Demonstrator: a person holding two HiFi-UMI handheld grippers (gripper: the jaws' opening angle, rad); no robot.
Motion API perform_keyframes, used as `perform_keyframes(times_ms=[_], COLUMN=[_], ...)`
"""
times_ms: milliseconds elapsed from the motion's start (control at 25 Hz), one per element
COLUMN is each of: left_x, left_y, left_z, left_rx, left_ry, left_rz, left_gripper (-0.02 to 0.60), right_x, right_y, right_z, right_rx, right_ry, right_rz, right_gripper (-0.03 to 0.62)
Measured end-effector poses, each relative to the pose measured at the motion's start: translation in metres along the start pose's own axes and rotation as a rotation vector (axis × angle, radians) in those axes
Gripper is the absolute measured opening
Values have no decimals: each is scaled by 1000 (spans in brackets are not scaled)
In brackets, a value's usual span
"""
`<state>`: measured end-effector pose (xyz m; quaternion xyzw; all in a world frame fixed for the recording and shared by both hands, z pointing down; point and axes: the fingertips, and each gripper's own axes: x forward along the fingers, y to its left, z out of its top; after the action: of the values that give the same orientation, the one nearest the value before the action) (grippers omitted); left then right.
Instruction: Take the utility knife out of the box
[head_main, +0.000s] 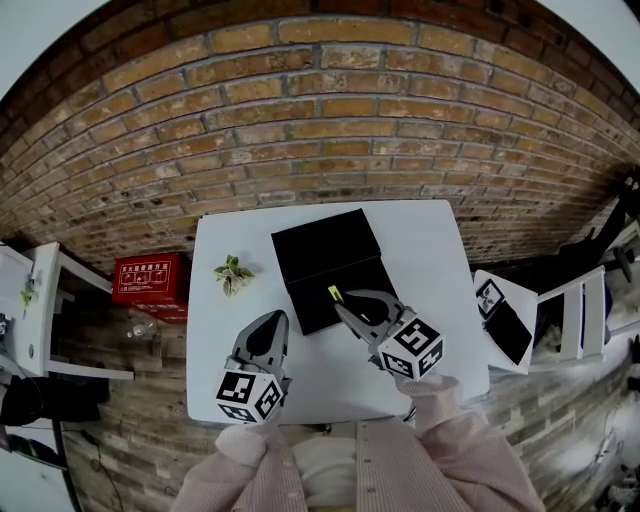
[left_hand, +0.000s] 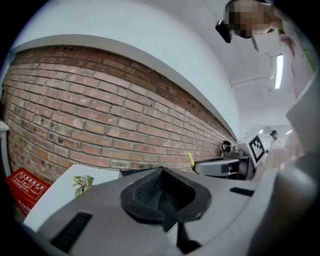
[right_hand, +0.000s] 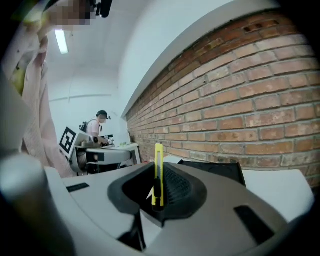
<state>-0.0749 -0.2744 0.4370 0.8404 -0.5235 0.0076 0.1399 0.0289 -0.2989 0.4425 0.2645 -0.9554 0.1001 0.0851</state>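
count: two grippers, one utility knife (right_hand: 158, 170), one black box (head_main: 325, 245), one leafy sprig (head_main: 233, 272), one red case (head_main: 150, 278). the box lies open in two black halves on the white table (head_main: 430, 250), centre of the head view; its inside shows only black, contents not discernible. the yellow knife is out of the box, upright between the pads of the right gripper (right_hand: 157, 192), which are clamped on its lower part; its tip projects past the fingertips, above the box's lower half. the left gripper (left_hand: 162, 195), lower left of centre, has jaws together on nothing. the sprig lies left of the box; the red case sits off the table at left.
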Motion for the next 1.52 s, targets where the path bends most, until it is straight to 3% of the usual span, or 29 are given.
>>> perform_keyframes(times_ms=[560, 1120, 1520], left_x=[-23, -42, -47], left_y=[5, 16, 23], left_z=[43, 70, 75], left_rx=[68, 103, 118], left_ry=[-100, -164, -165], left_rz=[40, 112, 138], left_gripper=[-8, -8, -8], right_x=[-50, -94, -105], right_y=[-11, -21, -27], right_z=[57, 84, 82], right_rx=[107, 94, 87], right_ry=[-290, -412, -413], right_rz=[-161, -276, -330], right_gripper=[55, 55, 55])
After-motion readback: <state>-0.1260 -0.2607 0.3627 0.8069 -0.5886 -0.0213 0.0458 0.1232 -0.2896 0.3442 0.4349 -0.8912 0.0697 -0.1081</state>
